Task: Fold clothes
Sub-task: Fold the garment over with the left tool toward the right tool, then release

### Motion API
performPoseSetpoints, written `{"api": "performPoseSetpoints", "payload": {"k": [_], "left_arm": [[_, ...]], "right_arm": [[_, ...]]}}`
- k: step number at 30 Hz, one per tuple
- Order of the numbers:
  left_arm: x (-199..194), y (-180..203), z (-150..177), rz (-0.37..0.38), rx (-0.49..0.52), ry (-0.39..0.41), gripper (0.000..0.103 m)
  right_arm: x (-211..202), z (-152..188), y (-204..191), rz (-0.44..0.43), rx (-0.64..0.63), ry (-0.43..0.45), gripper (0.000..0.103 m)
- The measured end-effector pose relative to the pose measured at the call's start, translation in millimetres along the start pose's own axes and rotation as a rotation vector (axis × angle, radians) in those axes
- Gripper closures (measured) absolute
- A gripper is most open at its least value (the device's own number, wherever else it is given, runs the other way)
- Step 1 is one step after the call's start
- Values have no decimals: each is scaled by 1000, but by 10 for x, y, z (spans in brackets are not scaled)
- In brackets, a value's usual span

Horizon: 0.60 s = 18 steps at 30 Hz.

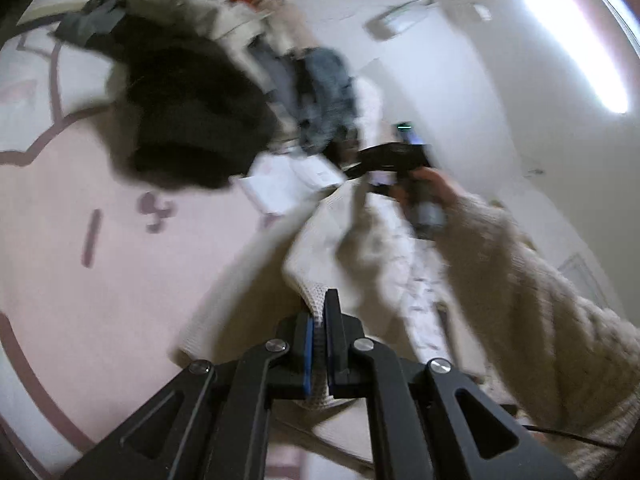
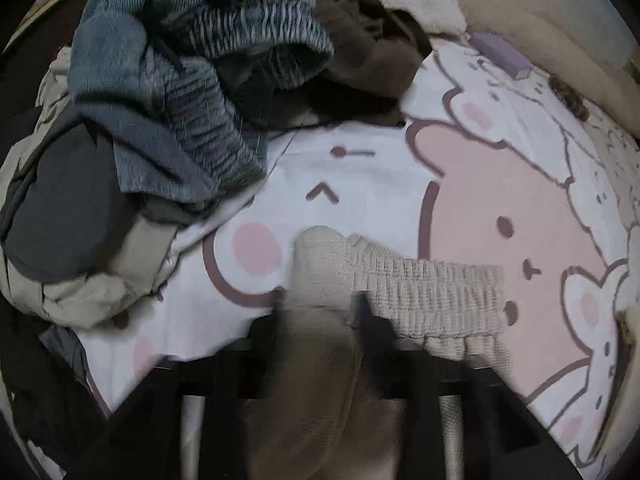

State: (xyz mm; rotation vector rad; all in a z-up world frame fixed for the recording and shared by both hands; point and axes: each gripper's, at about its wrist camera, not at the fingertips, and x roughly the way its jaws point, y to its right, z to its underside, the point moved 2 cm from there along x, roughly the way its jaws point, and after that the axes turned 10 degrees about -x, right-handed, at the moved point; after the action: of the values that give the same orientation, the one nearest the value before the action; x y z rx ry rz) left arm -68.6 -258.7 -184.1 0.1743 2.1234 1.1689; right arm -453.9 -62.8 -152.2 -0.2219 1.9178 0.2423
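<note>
The left hand-held gripper (image 1: 320,312) pinches the cream waffle-knit garment (image 1: 340,248), lifted above the pink cartoon-print bed sheet (image 1: 120,280). The right hand-held gripper (image 2: 320,300) clamps its gathered waistband (image 2: 432,288). A heap of grey-blue and dark clothes (image 2: 180,100) crowds the bed's far edge.

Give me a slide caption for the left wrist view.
Left gripper shut on a cream waffle-knit garment lifted above a pink cartoon bedsheet, dark clothes pile behind.
</note>
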Motion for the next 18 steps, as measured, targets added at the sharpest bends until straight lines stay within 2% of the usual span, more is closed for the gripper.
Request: {"api": "performPoseSetpoints", "payload": {"k": [2,4,6,8,10,11,12,15,18], "left_arm": [[101,-206,-21,-67,-43,-39,98],[117,-264,13,-90,-56,-52,98],[60,-270,26,-109,-45,-48,95],[-16,-244,11,-136,-29,-31,89],[-103,-201,-47,-177,-17,2,75],[-172,-199,-71,-212,-3,26,61],[-233,-199,-81,-237,8,46,55],[-385,-224,-120,-274,18,71,55],[-346,-242,-112,-297,37,36,51]], "right_arm": [[-41,54,-18,15,-24,20,14],[-209,92,-1,27,-48,79,14],[-482,187,69,-41,-50,152,14],[-785,426,152,-156,-77,206,14],[-1006,782,202,-225,-152,234,14],[-1111,1052,228,-252,-206,252,14],[-1185,1325,249,-268,-258,264,14],[-1282,2220,271,-316,-392,243,14],[-1133,3016,308,-377,-391,135,14]]}}
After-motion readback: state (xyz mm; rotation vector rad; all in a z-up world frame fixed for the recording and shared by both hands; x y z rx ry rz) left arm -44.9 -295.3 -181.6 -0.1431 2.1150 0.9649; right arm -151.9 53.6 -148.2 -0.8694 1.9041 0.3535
